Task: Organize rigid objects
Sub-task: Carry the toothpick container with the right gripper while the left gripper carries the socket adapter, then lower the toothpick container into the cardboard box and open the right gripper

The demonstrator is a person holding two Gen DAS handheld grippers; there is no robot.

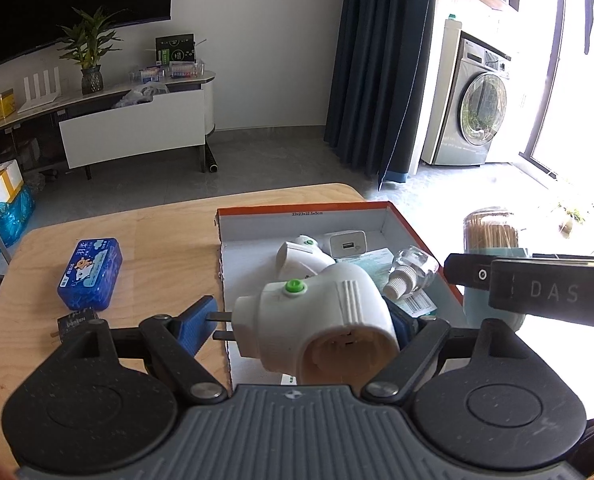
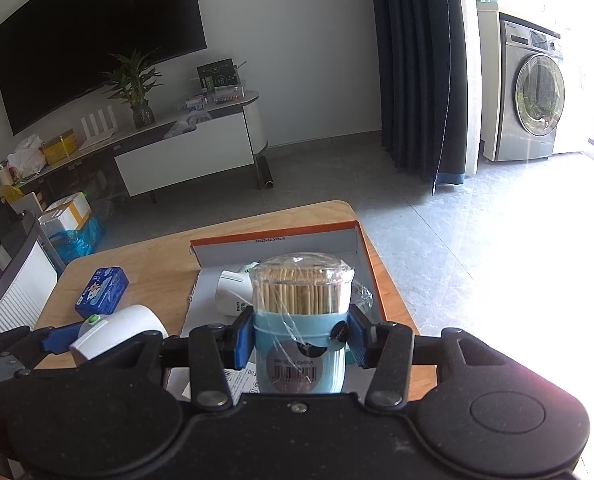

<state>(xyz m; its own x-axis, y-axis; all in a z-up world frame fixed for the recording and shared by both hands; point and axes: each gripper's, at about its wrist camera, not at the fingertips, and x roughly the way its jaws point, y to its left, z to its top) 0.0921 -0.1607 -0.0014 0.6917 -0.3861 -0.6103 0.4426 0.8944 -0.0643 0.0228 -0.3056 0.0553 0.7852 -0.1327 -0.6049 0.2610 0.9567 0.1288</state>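
Left wrist view: the left gripper points forward and down, over the near edge of the box. Its jaws stand wide and hold a white plug between the blue pads. The plug's two metal pins point left, at the left pad. The box sits on the right part of the wood table. In the box lie a second white plug, a white charger, a small clear bottle with a white cap, and a paper card. A blue case lies on the table left of the box. The right gripper comes in from the right with the toothpick jar.

Right wrist view: the right gripper also points forward and down. Its jaws are closed on the toothpick jar, which stands upright over the near part of the box. The second plug lies in the box behind the jar. The left gripper's plug is at the near left.
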